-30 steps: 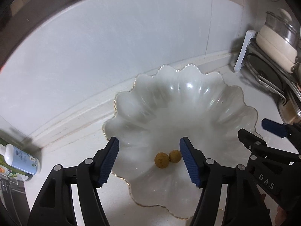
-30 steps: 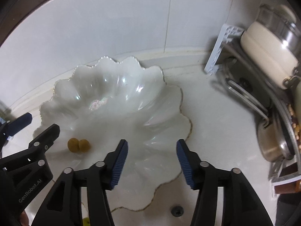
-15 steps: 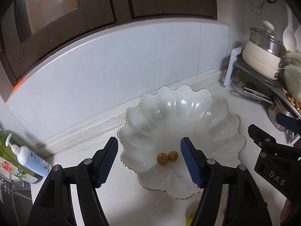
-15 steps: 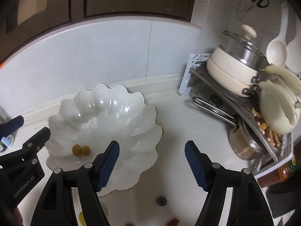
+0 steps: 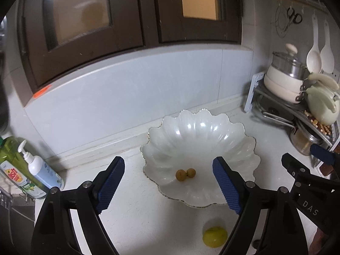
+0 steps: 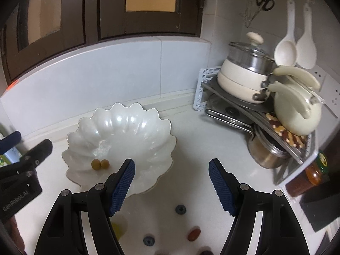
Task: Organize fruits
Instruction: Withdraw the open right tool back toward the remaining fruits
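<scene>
Both the left gripper (image 5: 167, 182) and the right gripper (image 6: 171, 184) are spread wide and hold nothing; two small brown fruits (image 5: 185, 173) lie in the white bowl (image 5: 212, 136).

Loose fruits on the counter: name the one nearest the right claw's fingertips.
The upper blueberry: it lies between the open right claw fingers, above the other blueberry and reddish fruit.

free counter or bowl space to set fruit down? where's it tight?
Most of the scalloped bowl is bare; only two small brown fruits sit at its near-left. Counter is free between the bowl and the pot rack. It is crowded near the hand-held grippers: blueberries, a red fruit and a yellow fruit.
</scene>
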`<state>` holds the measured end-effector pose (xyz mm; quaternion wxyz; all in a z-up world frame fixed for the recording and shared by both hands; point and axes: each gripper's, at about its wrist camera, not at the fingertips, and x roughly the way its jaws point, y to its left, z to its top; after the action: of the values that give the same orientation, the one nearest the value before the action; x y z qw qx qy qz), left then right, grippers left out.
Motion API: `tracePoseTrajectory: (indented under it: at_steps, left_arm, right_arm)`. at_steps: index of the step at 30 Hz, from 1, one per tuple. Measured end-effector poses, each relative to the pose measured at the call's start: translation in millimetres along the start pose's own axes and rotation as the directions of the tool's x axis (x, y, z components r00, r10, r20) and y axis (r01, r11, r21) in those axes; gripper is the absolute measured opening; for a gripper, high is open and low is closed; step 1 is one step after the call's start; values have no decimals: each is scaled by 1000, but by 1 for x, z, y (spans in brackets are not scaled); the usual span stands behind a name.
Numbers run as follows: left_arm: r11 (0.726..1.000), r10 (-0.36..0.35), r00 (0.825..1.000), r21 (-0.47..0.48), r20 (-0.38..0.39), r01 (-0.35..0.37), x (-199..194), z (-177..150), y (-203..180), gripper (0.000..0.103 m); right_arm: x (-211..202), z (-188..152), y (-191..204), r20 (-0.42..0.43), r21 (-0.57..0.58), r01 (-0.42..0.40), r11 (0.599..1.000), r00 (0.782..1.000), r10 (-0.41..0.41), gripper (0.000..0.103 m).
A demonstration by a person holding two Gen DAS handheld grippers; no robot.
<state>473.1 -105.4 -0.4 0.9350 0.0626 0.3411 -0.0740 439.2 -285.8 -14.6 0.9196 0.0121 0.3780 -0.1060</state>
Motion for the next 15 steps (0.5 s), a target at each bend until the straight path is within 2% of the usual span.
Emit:
tracePoseTrajectory:
  at_steps: [6,15]
  left_arm:
    - [1000,-29,999,-6,27,30,-24,-11,4,87]
    - [999,-50,995,-3,84,51,-60,-27,9,91]
  right_arm:
    - [-28,-14,-4,31,36,-17,999,999,16,73]
    - [-66,-30,-5,84,47,0,999,996,-4,73]
